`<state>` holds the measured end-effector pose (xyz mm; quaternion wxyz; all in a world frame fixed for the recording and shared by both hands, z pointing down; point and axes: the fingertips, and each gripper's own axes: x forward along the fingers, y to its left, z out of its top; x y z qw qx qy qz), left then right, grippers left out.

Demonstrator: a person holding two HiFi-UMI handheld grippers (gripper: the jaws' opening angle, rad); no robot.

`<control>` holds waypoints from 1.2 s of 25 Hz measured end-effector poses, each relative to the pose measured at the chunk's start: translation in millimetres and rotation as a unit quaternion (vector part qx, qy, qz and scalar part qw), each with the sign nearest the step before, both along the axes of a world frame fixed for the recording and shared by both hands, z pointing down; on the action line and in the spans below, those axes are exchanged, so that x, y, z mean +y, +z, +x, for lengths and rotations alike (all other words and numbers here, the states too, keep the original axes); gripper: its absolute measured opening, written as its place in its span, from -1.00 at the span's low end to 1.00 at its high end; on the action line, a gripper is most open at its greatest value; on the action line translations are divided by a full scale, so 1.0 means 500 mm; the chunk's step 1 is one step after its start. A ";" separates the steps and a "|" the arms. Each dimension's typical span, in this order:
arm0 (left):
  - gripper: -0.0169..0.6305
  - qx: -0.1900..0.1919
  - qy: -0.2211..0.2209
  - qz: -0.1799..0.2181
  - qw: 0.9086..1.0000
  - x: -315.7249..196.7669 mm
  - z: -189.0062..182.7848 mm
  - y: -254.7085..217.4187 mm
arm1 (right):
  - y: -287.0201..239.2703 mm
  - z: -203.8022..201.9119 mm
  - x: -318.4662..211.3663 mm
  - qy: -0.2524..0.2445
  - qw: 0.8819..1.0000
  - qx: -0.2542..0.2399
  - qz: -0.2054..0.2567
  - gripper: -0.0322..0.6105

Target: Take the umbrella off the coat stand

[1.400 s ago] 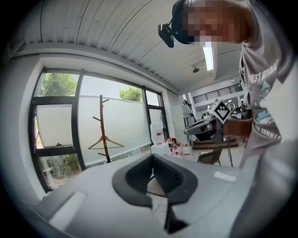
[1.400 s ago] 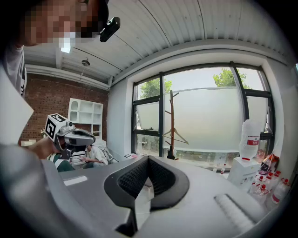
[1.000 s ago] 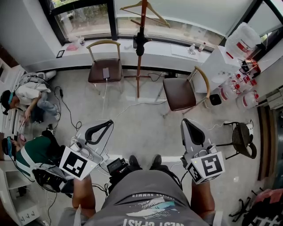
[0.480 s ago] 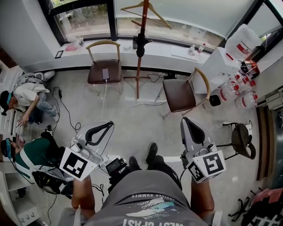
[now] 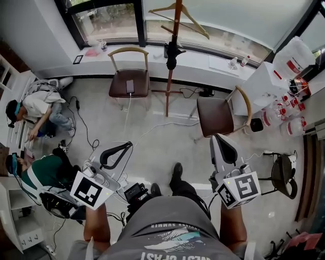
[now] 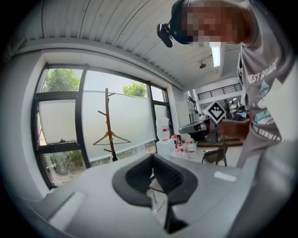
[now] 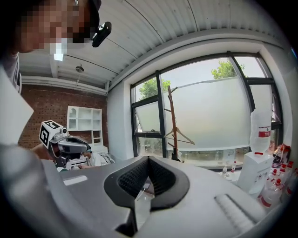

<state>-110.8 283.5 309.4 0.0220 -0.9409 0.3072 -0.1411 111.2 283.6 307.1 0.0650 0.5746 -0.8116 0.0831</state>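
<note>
Behind the stand (image 5: pixel 168 86), the window (image 5: pixel 109 23) runs along the whole wall and is the biggest thing in front of me. Well to the left of the stand, two people (image 5: pixel 38 106) sit on the floor, one closer to me than the other. The left chair (image 5: pixel 119 84) stands just beside the stand, up against the sill. The right chair (image 5: pixel 216 117) is on the stand's other side, turned at an angle and nearer to me. Far right of the stand, a cluster of red-capped jugs (image 5: pixel 278 112) sits by a white cabinet (image 5: pixel 256 84). On my side of the stand and well apart from it, my left gripper (image 5: pixel 123 147) and right gripper (image 5: pixel 218 141) both point toward it. Each has its jaws pressed together with nothing between them. A wooden hanger (image 5: pixel 179 14) hangs high on the stand. The umbrella (image 5: pixel 171 53), black and folded, hangs against the pole just under the hanger, untouched by either tool. Smallest of all, a phone (image 5: pixel 130 86) lies on the left chair's seat.
</note>
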 end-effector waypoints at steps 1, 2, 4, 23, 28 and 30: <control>-0.94 -0.002 -0.004 0.001 1.000 -0.011 0.006 0.000 | 0.001 0.005 -0.015 -0.004 1.000 -0.002 0.001 -0.89; -0.94 -0.002 -0.007 0.002 1.000 -0.022 0.013 0.000 | 0.002 0.010 -0.030 -0.009 1.000 -0.003 0.001 -0.89; -0.94 -0.001 -0.013 0.002 1.000 -0.042 0.030 -0.002 | 0.005 0.024 -0.058 -0.016 1.000 -0.005 0.000 -0.89; -0.94 -0.028 -0.087 0.003 0.996 -0.209 0.144 -0.009 | 0.025 0.128 -0.300 -0.091 0.995 -0.030 0.000 -0.89; -0.94 -0.038 -0.093 0.015 0.995 -0.237 0.174 -0.025 | 0.018 0.157 -0.341 -0.101 0.994 -0.034 0.005 -0.89; -0.94 -0.042 -0.092 0.014 0.995 -0.242 0.182 -0.025 | 0.017 0.167 -0.350 -0.099 0.994 -0.035 0.006 -0.89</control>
